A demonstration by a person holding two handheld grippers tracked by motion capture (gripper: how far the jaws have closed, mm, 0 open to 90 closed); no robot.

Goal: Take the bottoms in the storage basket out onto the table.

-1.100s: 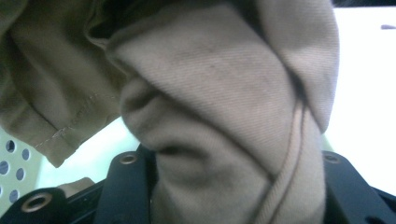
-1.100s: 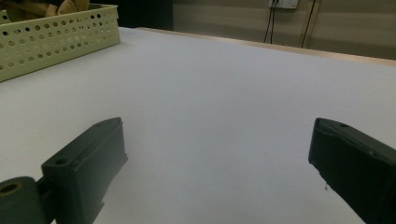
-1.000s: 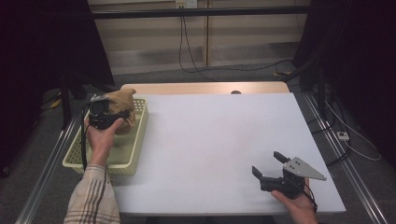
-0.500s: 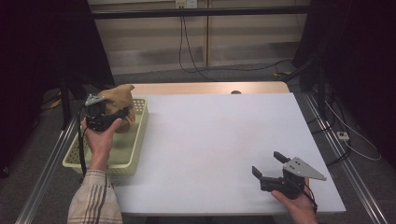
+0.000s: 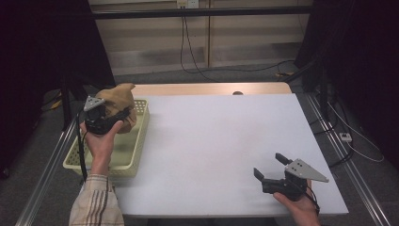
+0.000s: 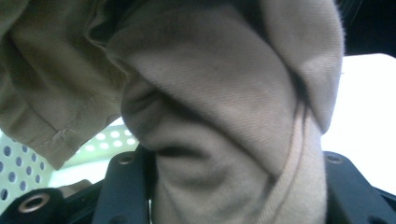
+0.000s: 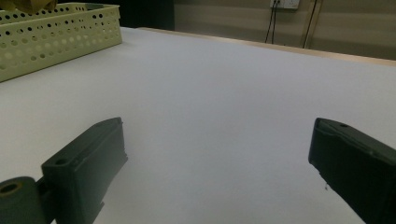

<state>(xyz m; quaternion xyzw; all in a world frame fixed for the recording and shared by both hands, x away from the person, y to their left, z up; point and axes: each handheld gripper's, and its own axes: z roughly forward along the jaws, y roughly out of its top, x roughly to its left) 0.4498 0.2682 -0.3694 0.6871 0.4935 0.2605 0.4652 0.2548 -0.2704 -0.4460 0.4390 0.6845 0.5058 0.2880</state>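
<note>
My left gripper [image 5: 117, 117] pinches a bunched tan cotton cloth [image 5: 120, 101] between its black jaws, holding it above the far end of the pale yellow perforated plastic basket [image 5: 134, 150] at the left edge of the white table [image 5: 211, 141]. In the left gripper view, the cloth [image 6: 224, 93] fills the gap between the jaws. My right gripper [image 5: 270, 167] rests near the table's front right corner, jaws spread wide.

Plaid sleeve [image 5: 96, 203] — seemingly beige-brown; black grippers, grey three-cornered plates — trailing cables.
</note>
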